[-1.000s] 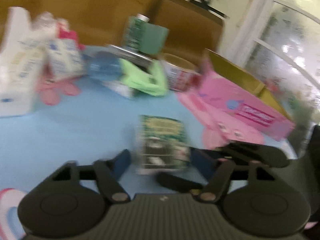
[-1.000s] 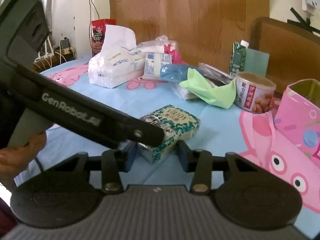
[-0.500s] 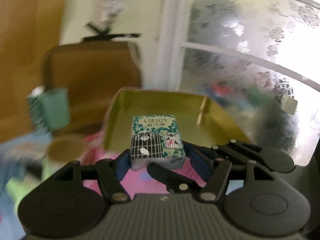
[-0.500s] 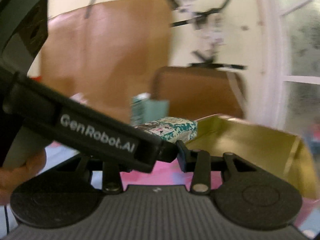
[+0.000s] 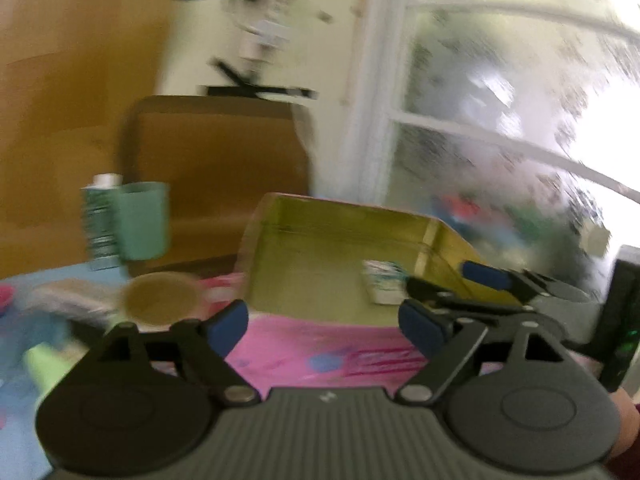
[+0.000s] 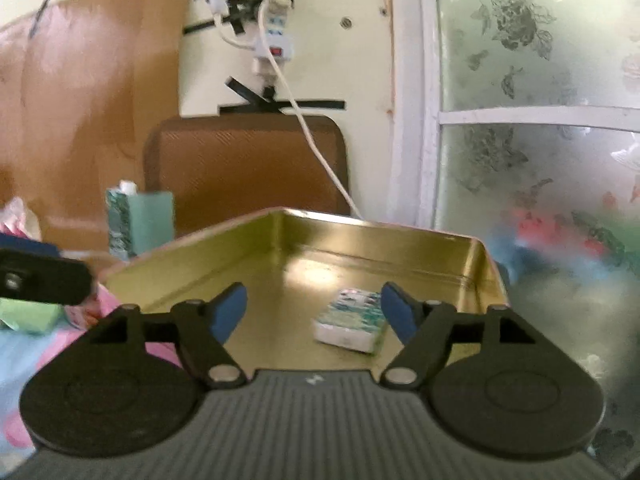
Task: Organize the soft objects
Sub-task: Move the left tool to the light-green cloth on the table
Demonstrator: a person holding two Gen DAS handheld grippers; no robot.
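Tissue pack (image 6: 351,320) lying in gold-lined box (image 6: 400,248), apparently flat, both hand-held grippers (image 5: 323,326) (image 6: 313,310) wide apart, empty

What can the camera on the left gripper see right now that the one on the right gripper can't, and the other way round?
Only the left wrist view shows the round can, the pink outside of the tin and the right gripper's fingers reaching over it.

Only the right wrist view shows the white power strip taped to the wall with its cable, and the tissue pack's printed top.

Both show the gold-lined tin with the tissue pack lying inside, the green carton and the frosted window. Both grippers are open.
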